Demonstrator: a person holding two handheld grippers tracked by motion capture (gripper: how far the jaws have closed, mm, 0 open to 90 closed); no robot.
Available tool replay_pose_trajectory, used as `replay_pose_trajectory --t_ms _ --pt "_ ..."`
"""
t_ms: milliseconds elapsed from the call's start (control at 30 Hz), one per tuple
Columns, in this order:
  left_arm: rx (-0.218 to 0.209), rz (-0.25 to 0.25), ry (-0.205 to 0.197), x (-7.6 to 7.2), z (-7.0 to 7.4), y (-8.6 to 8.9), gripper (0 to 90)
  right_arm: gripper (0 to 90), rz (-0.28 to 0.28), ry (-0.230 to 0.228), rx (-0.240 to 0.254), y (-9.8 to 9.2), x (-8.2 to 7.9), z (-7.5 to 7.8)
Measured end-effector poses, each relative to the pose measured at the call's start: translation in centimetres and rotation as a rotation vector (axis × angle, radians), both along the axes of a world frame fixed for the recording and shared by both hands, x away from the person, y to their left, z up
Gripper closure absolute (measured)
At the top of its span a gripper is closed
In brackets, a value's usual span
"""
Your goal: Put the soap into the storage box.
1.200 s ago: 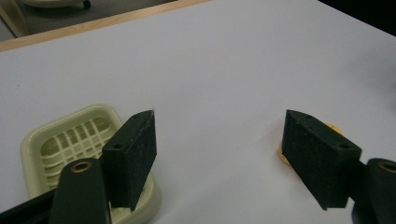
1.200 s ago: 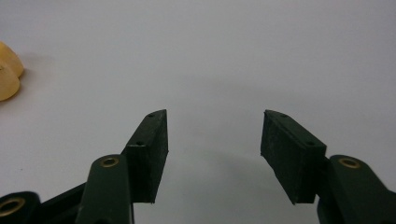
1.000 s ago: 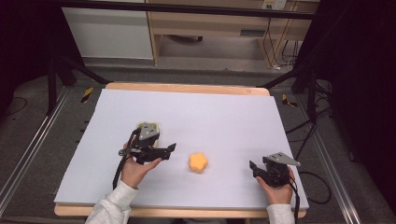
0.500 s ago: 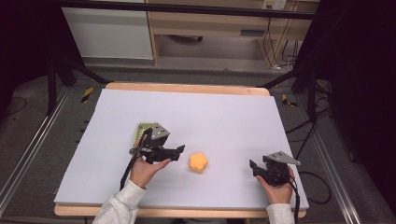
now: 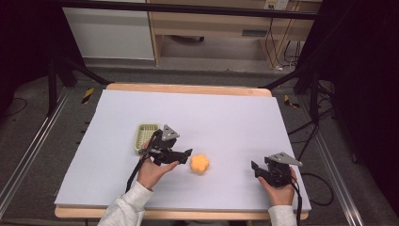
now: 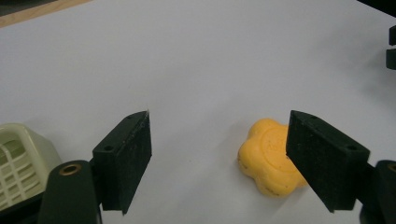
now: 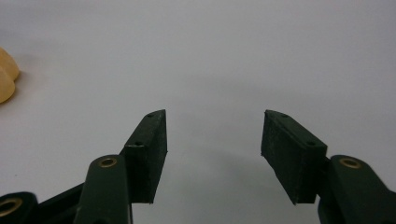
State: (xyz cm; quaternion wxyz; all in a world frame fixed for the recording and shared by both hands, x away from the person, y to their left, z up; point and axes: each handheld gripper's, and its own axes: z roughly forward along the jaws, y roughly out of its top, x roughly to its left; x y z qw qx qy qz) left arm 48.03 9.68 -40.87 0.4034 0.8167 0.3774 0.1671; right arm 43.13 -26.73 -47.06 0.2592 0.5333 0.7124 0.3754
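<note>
Ahead of the left gripper [image 5: 187,153], just off its right jaw, lies an orange flower-shaped piece [image 6: 268,158], flat on the sheet and untouched. Jaws stand wide, gap aimed a little to one side of the piece; likely lining up to straddle it. A pale green basket [image 5: 145,136] sits close behind this tool, probably where the piece is meant to go. Right gripper [image 7: 214,140] rests low at the near edge, well apart from the piece, jaws also wide with nothing between them; seems parked to leave room. Table [image 5: 235,117] is covered by a plain white sheet with a wooden rim showing. Beyond it: dark floor, cables, stands, a wooden cabinet.
</note>
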Motion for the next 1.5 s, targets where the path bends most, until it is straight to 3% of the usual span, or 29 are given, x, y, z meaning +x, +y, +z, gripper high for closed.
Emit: replay_pose_trajectory --t_ms 833,1500 --pt "0.080 -0.061 0.046 -0.3 -1.4 -3.1 18.3 40.7 0.004 -0.001 0.014 -0.1 0.0 0.0" --pt "0.107 -0.080 0.087 -0.3 -2.6 -4.7 16.7 40.6 0.006 0.005 0.008 0.0 0.1 0.0"
